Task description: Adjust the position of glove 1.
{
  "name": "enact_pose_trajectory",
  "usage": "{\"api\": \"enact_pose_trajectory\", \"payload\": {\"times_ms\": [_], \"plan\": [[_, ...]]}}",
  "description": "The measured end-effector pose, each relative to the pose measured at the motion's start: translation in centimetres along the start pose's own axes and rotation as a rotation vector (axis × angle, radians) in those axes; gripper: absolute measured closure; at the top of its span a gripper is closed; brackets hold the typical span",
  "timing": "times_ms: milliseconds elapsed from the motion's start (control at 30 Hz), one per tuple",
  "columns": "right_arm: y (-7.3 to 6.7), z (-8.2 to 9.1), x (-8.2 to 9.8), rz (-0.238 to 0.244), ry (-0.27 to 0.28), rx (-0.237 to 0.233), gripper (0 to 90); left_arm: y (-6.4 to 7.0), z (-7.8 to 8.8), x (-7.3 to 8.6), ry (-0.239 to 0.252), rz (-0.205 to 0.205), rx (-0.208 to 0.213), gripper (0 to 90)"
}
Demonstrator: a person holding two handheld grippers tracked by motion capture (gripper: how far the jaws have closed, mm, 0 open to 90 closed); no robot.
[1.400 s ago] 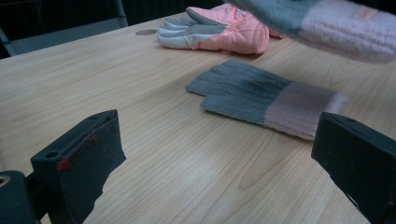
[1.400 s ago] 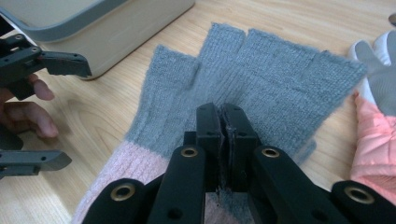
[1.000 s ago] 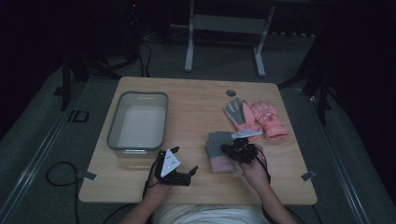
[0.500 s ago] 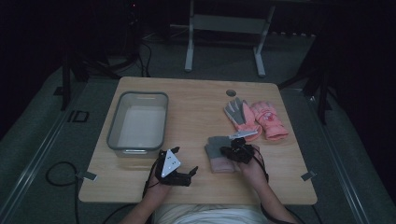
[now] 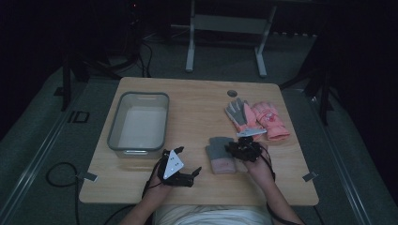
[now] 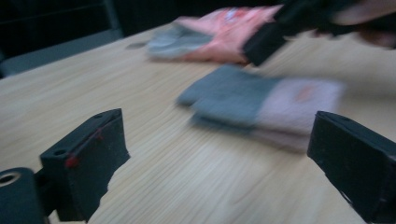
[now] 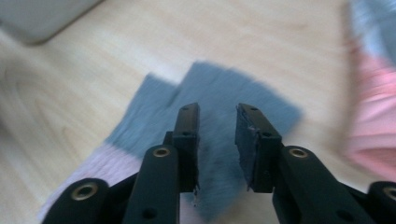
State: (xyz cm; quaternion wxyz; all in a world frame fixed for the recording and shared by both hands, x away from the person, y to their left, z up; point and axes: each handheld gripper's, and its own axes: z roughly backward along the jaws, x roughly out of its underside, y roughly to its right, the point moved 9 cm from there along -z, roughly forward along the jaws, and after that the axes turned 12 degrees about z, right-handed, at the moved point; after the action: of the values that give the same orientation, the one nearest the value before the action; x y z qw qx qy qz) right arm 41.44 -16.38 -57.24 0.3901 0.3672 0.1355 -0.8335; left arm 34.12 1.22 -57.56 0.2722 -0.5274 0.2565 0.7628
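Right claw [image 7: 217, 140] over mitten [image 7: 224, 93], jaws just parted

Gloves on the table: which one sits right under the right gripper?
The grey-and-pale-pink glove lying alone near the table's front edge, under the right gripper. The other two gloves lie together farther back, brighter pink, with nothing above them.

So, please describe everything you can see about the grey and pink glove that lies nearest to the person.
The glove is a soft knitted-looking mitten, grey over the finger end and pale pink toward the cuff, with a small reddish mark on the pink part. It lies flat on the wooden table, fingers pointing away from the person, apart from the other gloves farther back. The right gripper hangs just over its grey part; its jaws have just been opening and stand slightly apart, with nothing pinched between them.
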Motion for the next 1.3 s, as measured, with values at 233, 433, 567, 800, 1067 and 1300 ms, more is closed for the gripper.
{"api": "enact_pose_trajectory", "payload": {"times_ms": [233, 433, 567, 800, 1067, 1300], "plan": [[3.4, 1.6, -1.2, 0.0, 0.052, 0.031, 54.1, 2.8, -0.8, -1.1, -0.135, 0.004, 0.161, 13.8], [4.7, 0.3, -1.4, -0.018, 0.045, 0.013, 53.4, 5.6, -3.3, -1.5, -0.208, -0.146, 0.304, 15.7], [4.6, -1.3, -1.5, -0.018, 0.035, -0.005, 52.8, 6.2, -5.1, -0.7, -0.276, -0.222, 0.325, 19.9], [4.6, -4.1, 0.1, -0.043, -0.035, -0.012, 48.0, 6.3, -6.8, 1.1, -0.376, -0.32, 0.339, 28.2], [4.7, -5.0, 1.0, -0.066, -0.074, -0.018, 40.3, 6.1, -7.2, 1.6, -0.375, -0.419, 0.303, 30.7], [4.2, -5.0, 1.1, -0.082, -0.068, -0.06, 55.3, 5.8, -7.7, 1.8, -0.359, -0.477, 0.238, 39.4]]}}
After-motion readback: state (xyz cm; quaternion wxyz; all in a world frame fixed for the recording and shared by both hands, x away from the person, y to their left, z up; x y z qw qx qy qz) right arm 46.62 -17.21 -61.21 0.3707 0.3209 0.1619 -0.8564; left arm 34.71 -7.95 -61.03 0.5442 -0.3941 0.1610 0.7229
